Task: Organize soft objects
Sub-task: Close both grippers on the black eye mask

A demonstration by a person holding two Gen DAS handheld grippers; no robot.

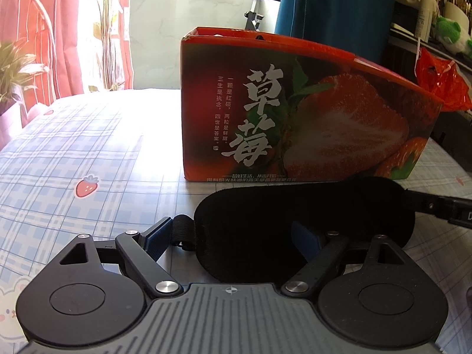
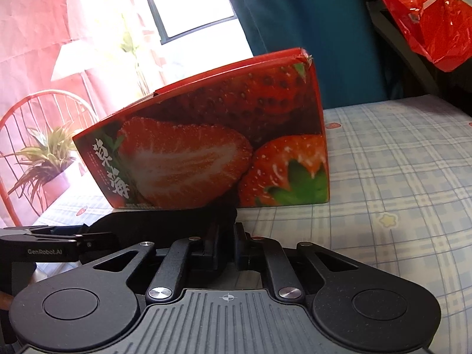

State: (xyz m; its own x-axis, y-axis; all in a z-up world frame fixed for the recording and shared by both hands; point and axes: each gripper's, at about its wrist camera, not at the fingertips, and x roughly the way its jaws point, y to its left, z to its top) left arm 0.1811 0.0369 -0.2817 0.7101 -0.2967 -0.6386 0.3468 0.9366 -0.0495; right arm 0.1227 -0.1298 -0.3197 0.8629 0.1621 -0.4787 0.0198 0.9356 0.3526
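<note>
A black eye mask [image 1: 295,206] lies on the checked tablecloth [image 1: 88,147], just in front of a red strawberry-printed carton [image 1: 295,103]. My left gripper [image 1: 233,233] stands wide open. Its left pad is beside the mask's strap loop [image 1: 183,230], and the mask drapes over its right finger. From the right, my right gripper [image 1: 436,206] reaches the mask's far end. In the right wrist view that gripper [image 2: 226,230] is shut on the black mask [image 2: 162,221], below the carton [image 2: 221,135]. The left gripper [image 2: 59,242] shows at the left edge.
A red plastic bag [image 1: 439,79] hangs at the right behind the carton. A potted plant [image 2: 47,153] and a red wire chair [image 2: 44,100] stand off the table's left side. A blue curtain [image 1: 333,6] hangs behind. Bare tablecloth [image 2: 398,162] lies right of the carton.
</note>
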